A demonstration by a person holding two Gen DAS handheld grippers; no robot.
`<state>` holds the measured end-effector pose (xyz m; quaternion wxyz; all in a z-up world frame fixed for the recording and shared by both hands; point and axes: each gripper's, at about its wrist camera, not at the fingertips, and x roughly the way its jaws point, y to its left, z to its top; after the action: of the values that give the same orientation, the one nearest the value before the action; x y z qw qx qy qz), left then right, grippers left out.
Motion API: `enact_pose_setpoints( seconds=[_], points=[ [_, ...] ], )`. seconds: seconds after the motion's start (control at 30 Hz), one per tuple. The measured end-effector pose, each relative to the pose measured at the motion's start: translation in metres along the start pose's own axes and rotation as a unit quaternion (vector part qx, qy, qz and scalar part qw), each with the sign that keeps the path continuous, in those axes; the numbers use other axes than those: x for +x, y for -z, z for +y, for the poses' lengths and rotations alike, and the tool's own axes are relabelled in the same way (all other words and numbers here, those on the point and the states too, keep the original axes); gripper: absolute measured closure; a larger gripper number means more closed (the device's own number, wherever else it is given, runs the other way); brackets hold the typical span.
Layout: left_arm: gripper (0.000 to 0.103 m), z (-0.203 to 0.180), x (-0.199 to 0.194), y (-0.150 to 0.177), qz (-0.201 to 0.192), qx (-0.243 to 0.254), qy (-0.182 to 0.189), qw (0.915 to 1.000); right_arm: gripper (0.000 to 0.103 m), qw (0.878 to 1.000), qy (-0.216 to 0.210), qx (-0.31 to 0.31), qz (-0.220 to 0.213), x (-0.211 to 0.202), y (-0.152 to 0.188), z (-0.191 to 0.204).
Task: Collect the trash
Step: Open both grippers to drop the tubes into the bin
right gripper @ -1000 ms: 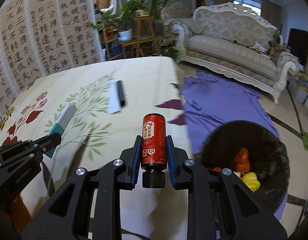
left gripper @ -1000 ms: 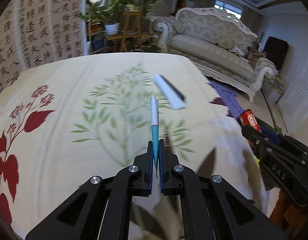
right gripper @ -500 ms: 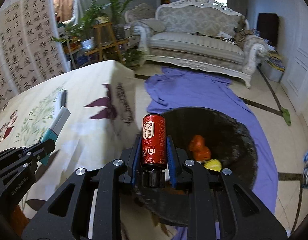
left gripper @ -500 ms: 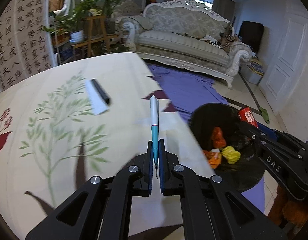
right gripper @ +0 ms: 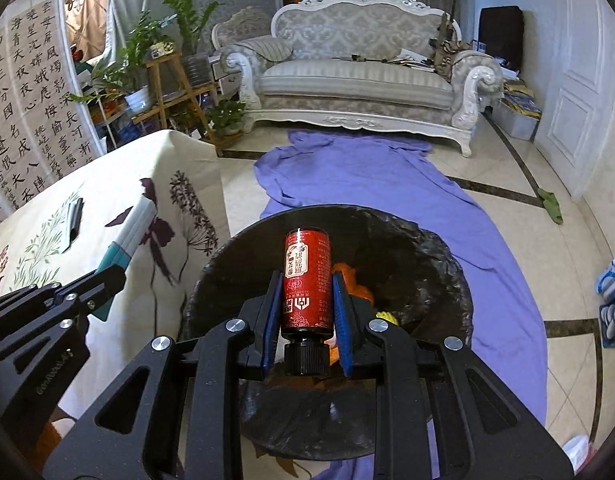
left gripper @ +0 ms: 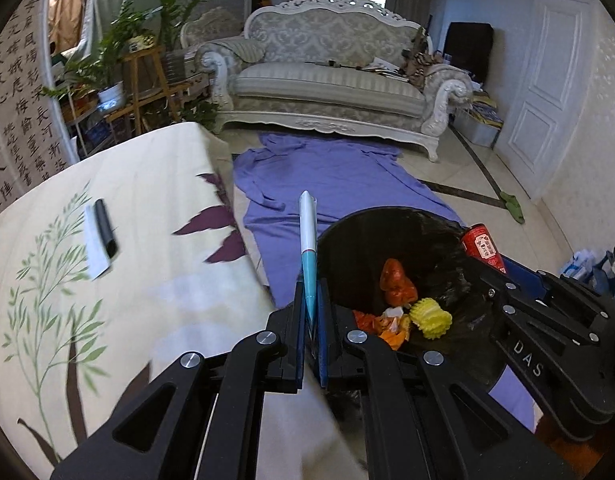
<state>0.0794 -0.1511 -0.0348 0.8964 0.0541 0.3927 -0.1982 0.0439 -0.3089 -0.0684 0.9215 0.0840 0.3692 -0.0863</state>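
Both grippers have swung off the table, now over the black-lined trash bin (right gripper: 439,280).

Red bottle (right gripper: 307,276) is clamped mid-body in the right gripper (right gripper: 307,312), cap toward the camera, above the bin; rigid, probably light, smooth label could slip. Left gripper (left gripper: 310,312) is pinched tight on a thin teal-and-white packet (left gripper: 308,248) at its lower end, near the bin's rim; flat, light. White-and-black scrap (left gripper: 97,240) remains on the tablecloth (left gripper: 155,184).

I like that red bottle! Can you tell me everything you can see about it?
The red bottle is a small round cylinder with a glossy red label bearing white and gold characters and a ribbed black cap. It lies along the right gripper, cap toward the camera, clamped between the blue pads. It hangs over the black-lined trash bin, touching nothing but the pads.
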Motion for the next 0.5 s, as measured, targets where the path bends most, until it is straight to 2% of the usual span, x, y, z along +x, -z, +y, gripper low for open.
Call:
enact_pose_setpoints(
  seconds=[0.4,0.47,0.5],
  points=[
    [0.096,-0.025,0.03,-0.009,0.016,0.025,-0.012,0.9995,0.079,1.0,0.012,0.02,0.015,0.026,0.001,-0.022],
    [0.091,-0.024,0.032,-0.011,0.023,0.026,-0.012,0.9993,0.079,1.0,0.013,0.023,0.016,0.028,0.002,-0.025],
    [0.082,-0.024,0.033,-0.012,0.024,0.027,-0.013,0.9993,0.078,0.999,0.015,0.024,0.017,0.029,0.002,-0.026]
  ],
)
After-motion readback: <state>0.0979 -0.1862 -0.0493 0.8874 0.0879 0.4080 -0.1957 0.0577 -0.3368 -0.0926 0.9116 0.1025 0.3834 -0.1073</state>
